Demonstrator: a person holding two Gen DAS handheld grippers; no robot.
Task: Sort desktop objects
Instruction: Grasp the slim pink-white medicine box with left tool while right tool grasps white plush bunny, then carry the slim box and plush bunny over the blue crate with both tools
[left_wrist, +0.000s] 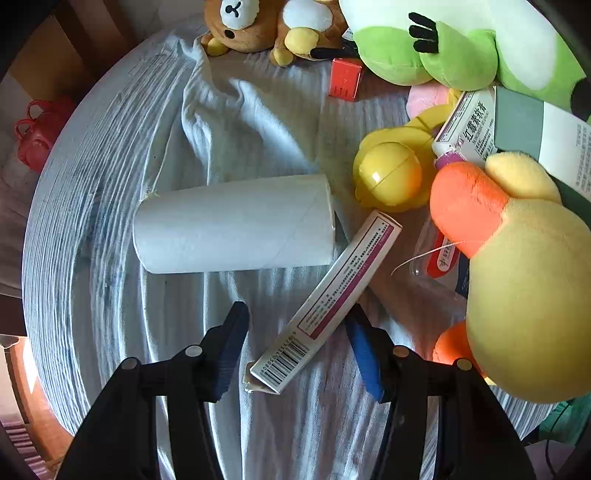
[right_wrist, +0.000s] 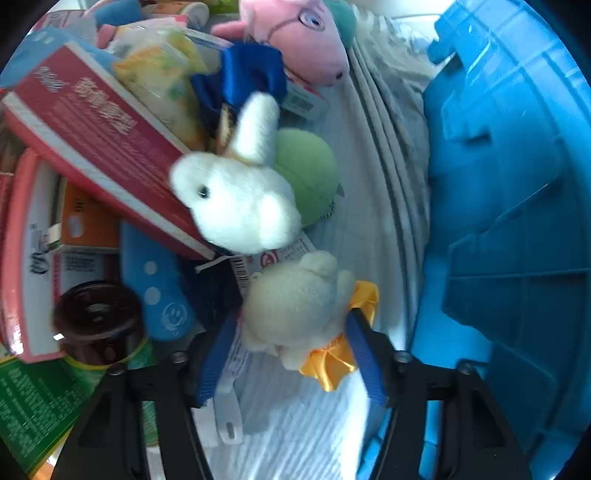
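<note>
Both hands are at the pick-up step of the sorting.

The left hand-held gripper (left_wrist: 299, 325) points down at the cloth-covered counter (left_wrist: 110, 206) with its jaws apart around the near end of a long white carton (left_wrist: 328, 299). The carton lies slantwise between them. The right pad looks to be against its edge, the left pad stands clear, so nothing is clamped yet. A paper roll (left_wrist: 236, 225) lies on its side just beyond, toward the counter's middle, and a yellow duck plush (left_wrist: 524, 280) crowds in from the right.

The right hand-held gripper (right_wrist: 291, 332) straddles a cream plush (right_wrist: 299, 306) with a yellow bow (right_wrist: 332, 362), near the blue bin (right_wrist: 509, 221) at the counter's right edge. Its jaws are partly apart. The right pad sits at the bow, the left one beside the body, and a firm pinch cannot be told through the blur. A white rabbit plush (right_wrist: 240, 206) lies just behind.

Next, I judge, each pair must finish closing: the left squarely across the carton's narrow width so it does not twist out, the right on the plush's body rather than the slippery bow. Then lift clear of the neighbours.
</note>
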